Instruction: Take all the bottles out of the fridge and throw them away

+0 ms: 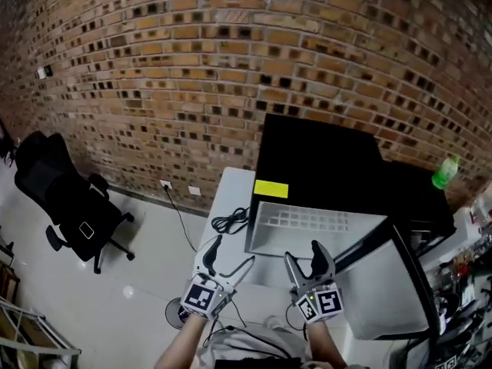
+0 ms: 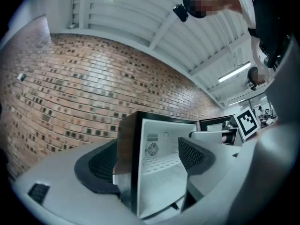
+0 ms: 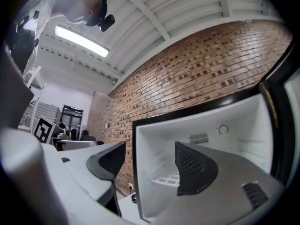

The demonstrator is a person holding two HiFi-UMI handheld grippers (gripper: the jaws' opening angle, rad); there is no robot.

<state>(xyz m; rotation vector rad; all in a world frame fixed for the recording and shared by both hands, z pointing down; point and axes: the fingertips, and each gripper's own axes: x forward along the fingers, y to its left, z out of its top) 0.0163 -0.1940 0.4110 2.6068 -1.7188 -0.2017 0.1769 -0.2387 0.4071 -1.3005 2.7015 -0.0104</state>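
A black mini fridge (image 1: 323, 160) stands on a white table (image 1: 231, 198), its door (image 1: 392, 283) swung open to the right. Its white inside (image 3: 211, 139) holds a wire shelf (image 3: 166, 179), and no bottle shows on it. A green bottle (image 1: 445, 172) stands on the black surface at the fridge's right end. My left gripper (image 1: 223, 256) and right gripper (image 1: 307, 261) hang side by side in front of the open fridge, pointing at it. Both are open with nothing between the fingers. In the gripper views, the left gripper (image 2: 147, 163) faces the fridge's left edge and the right gripper (image 3: 150, 165) its inside.
A black cable (image 1: 231, 221) lies coiled on the table left of the fridge. A black office chair (image 1: 65, 198) stands on the floor at the left. A brick wall (image 1: 192, 68) runs behind. Cluttered shelves (image 1: 469, 260) sit at the far right.
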